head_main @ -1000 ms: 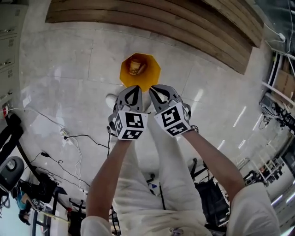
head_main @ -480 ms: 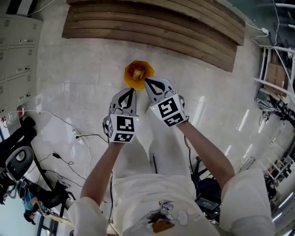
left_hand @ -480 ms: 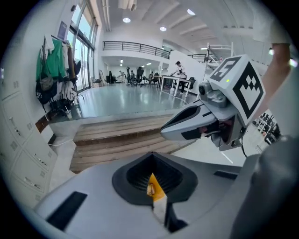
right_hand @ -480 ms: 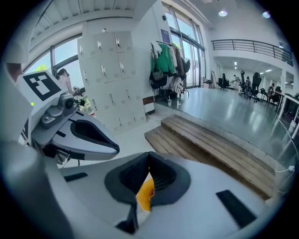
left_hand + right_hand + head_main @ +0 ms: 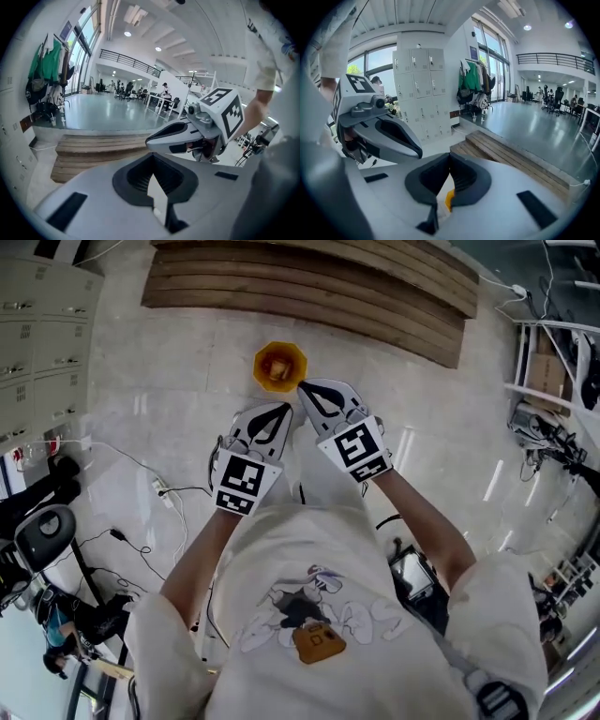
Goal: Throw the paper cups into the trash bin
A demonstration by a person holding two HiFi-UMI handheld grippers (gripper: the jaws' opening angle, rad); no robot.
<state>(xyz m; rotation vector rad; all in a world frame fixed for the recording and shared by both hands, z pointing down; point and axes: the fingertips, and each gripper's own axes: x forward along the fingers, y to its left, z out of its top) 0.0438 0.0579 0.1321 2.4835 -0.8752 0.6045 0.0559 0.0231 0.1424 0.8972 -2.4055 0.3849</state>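
Observation:
An orange trash bin (image 5: 279,367) stands on the pale floor below the wooden steps, with crumpled paper cups (image 5: 276,369) lying inside it. Both grippers hang side by side in the air on the near side of the bin. My left gripper (image 5: 284,410) is shut with nothing between its jaws. My right gripper (image 5: 302,387) is also shut and empty, its tips just short of the bin's rim. In the right gripper view a sliver of the orange bin (image 5: 448,199) shows below the closed jaws. Each gripper view shows the other gripper beside it.
Wooden steps (image 5: 309,287) run across the far side. Grey lockers (image 5: 37,324) line the left. Cables and a power strip (image 5: 159,488) trail over the floor at left, near a black chair (image 5: 42,535). Metal shelving (image 5: 553,381) stands at right.
The view has pulled back: the bin looks smaller and farther. Both grippers have stayed together and risen with the person, whose shirt now fills the lower frame.

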